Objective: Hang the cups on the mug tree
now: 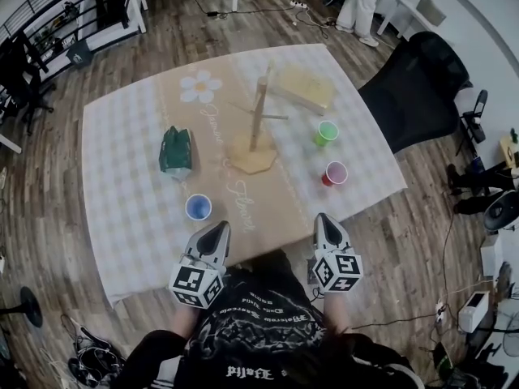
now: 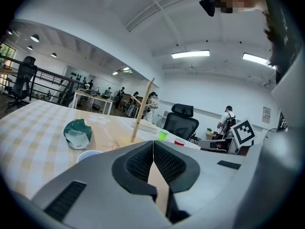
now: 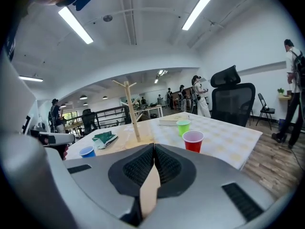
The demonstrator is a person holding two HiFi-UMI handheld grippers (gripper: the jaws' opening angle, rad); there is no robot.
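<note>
A wooden mug tree [image 1: 258,128] [image 2: 142,109] [image 3: 131,109] stands on its flat base mid-table with bare pegs. Three cups stand upright on the cloth: blue [image 1: 198,207] [image 2: 88,155] [image 3: 87,151] near the front, red [image 1: 334,173] [image 3: 193,140] [image 2: 179,142] at the right, green [image 1: 326,132] [image 3: 183,127] [image 2: 162,135] behind the red. My left gripper [image 1: 220,232] [image 2: 153,145] is shut and empty at the table's front edge, just right of the blue cup. The right gripper [image 1: 326,224] [image 3: 154,148], also shut and empty, hovers at the front edge, short of the red cup.
A crumpled green bag [image 1: 177,150] [image 2: 77,133] [image 3: 104,138] lies left of the tree. A flat wooden box [image 1: 305,87] sits at the back right. A black office chair [image 1: 418,83] stands off the table's right side. A person [image 1: 358,5] stands far behind.
</note>
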